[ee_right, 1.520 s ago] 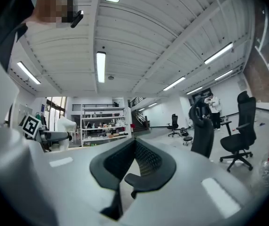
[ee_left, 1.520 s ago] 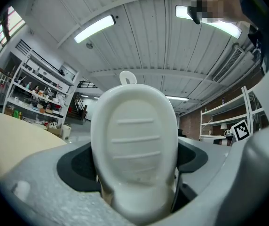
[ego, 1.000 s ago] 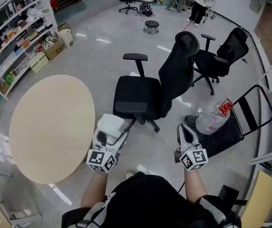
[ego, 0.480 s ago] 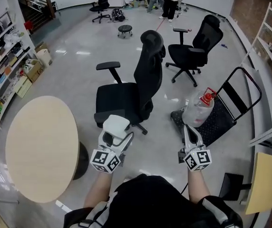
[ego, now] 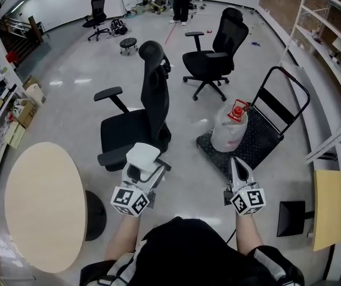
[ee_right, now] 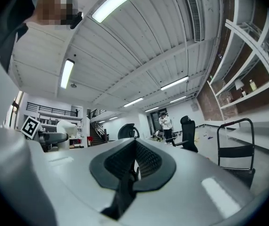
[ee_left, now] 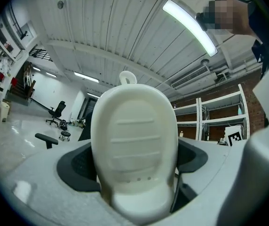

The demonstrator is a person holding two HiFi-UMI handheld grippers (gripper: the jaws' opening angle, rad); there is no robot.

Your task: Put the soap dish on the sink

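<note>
Filling the left gripper view, the white soap dish (ee_left: 134, 140) stands upright, clamped between the jaws of the left gripper (ego: 140, 170), which hide its lower end. The right gripper (ego: 236, 165) has its jaws pressed together, empty. A round bench (ego: 39, 207) is cut off at the left. Beyond stand 1 black office chair (ego: 135, 124) and a flat trolley (ego: 266, 130) carrying a water bottle (ego: 229, 127), with another chair (ego: 218, 46) farther off.

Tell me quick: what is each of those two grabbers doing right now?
Left gripper: closed on the soap dish.
Right gripper: closed, holding nothing.
</note>
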